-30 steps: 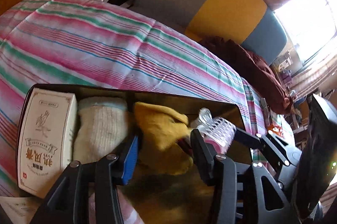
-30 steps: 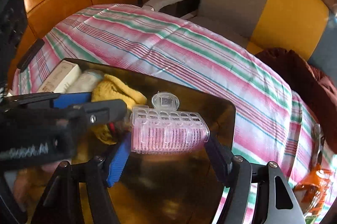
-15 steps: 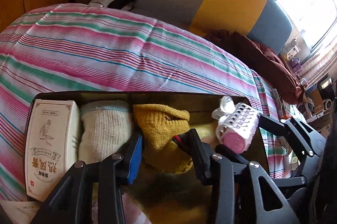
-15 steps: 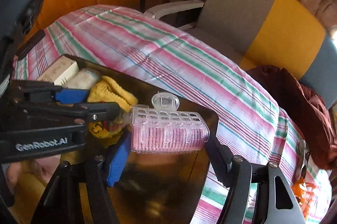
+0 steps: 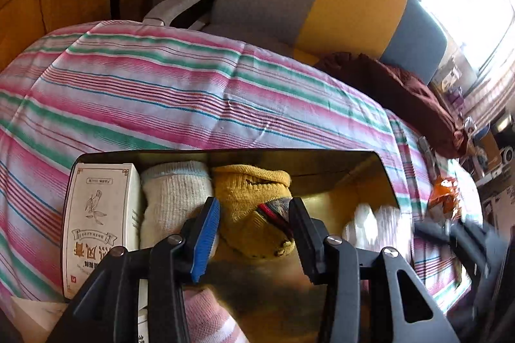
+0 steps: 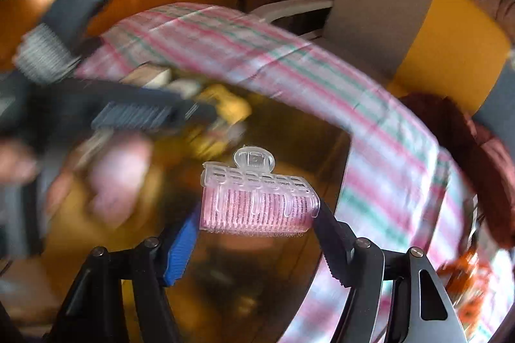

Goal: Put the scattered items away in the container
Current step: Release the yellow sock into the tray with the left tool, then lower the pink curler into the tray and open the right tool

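Container (image 5: 383, 178) at lower centre already holds a box (image 5: 99, 220), white sock (image 5: 175, 198) and yellow sock (image 5: 251, 201). Right tool (image 6: 257, 225) pinches the hair roller (image 6: 257, 204) above it, unreleased. Left tool (image 5: 254, 233) is spread, empty.

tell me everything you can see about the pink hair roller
The pink hair roller is a short cylinder of pink bristly mesh with a clear slotted plastic clip over its top, ending in a rounded tab. It lies crosswise, clamped end to end by the right gripper, held in the air above the gold container, touching nothing else. In the left wrist view it is only a pale blur.
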Motion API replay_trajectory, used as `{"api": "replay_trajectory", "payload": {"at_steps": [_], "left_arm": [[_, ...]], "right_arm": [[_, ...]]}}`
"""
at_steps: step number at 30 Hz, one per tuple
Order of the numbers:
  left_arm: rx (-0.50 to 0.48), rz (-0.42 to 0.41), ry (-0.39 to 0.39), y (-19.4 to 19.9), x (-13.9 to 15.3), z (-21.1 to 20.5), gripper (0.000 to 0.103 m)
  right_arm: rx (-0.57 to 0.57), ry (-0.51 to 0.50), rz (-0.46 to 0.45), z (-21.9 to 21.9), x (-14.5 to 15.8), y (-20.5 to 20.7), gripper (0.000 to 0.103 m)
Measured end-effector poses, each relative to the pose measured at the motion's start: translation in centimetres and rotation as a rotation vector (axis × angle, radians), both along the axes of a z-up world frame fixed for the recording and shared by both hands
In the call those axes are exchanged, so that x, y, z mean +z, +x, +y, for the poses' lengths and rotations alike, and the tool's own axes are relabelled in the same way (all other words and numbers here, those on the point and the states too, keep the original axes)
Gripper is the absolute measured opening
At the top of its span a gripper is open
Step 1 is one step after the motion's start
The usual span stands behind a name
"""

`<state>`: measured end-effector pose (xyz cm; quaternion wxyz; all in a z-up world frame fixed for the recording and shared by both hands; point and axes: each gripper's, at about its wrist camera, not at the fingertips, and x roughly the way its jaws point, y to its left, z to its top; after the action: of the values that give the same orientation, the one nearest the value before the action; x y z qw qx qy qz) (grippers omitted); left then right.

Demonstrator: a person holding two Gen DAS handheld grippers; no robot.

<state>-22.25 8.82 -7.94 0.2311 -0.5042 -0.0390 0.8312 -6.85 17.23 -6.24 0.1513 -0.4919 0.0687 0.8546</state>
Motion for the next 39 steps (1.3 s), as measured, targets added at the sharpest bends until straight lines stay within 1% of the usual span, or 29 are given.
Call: {"api": "replay_trajectory", "payload": {"at_steps": [3, 5, 9, 12, 15, 17, 23, 24, 25, 27, 30, 32, 35, 37, 38, 39], "left_arm": [[-0.006, 0.029, 0.020, 0.8, 1.0, -0.2, 0.047], [-0.020, 0.058, 0.001, 1.5, 1.7, 0.0, 0.047], [-0.040, 0.095, 0.000, 3.0, 2.8, 0.2, 0.047], [-0.043, 0.102, 0.003, 4.2, 3.3, 0.0, 0.047], [-0.038, 0.106, 0.004, 5.7, 3.7, -0.5, 0.047], [-0.034, 0.109, 0.002, 6.7, 4.0, -0.9, 0.047], [-0.034, 0.128, 0.002, 9.9, 4.9, -2.3, 0.051], [-0.035, 0.129, 0.005, 10.4, 5.0, -2.5, 0.051], [-0.036, 0.133, 0.005, 10.9, 5.1, -2.7, 0.052], [-0.034, 0.143, 0.001, 11.8, 5.3, -3.1, 0.052], [-0.030, 0.149, 0.015, 12.8, 5.7, -3.5, 0.053], [-0.026, 0.152, 0.024, 13.3, 6.0, -3.9, 0.053], [-0.014, 0.154, 0.031, 13.9, 6.0, -4.6, 0.053], [-0.003, 0.148, 0.040, 14.3, 5.8, -5.1, 0.053], [0.004, 0.142, 0.049, 14.4, 5.7, -5.4, 0.053], [0.013, 0.135, 0.060, 14.6, 5.5, -5.7, 0.053]], "right_arm": [[0.061, -0.044, -0.023, -2.5, -0.3, 2.6, 0.070], [0.085, -0.044, -0.047, -3.8, -0.7, 3.8, 0.070], [0.122, -0.010, -0.084, -6.2, -1.6, 5.2, 0.070], [0.129, 0.004, -0.101, -6.9, -2.1, 5.4, 0.070], [0.113, -0.006, -0.096, -7.0, -2.0, 5.8, 0.071], [0.063, -0.026, -0.092, -7.0, -1.7, 6.1, 0.071], [0.025, -0.056, -0.060, -7.4, -0.9, 7.1, 0.072], [0.019, -0.063, -0.051, -7.5, -0.6, 7.3, 0.073], [0.018, -0.070, -0.041, -7.5, -0.5, 7.6, 0.077], [0.025, -0.089, -0.024, -7.7, -0.2, 7.8, 0.083], [0.015, -0.058, -0.023, -8.4, -0.1, 8.0, 0.083], [0.001, -0.066, -0.006, -8.5, 0.0, 8.2, 0.083], [-0.033, -0.082, 0.051, -8.1, 1.0, 8.6, 0.079], [-0.051, -0.106, 0.081, -7.8, 1.3, 8.3, 0.066], [-0.061, -0.116, 0.090, -7.5, 1.3, 7.9, 0.062], [-0.066, -0.121, 0.089, -7.3, 1.1, 7.6, 0.055]]}}
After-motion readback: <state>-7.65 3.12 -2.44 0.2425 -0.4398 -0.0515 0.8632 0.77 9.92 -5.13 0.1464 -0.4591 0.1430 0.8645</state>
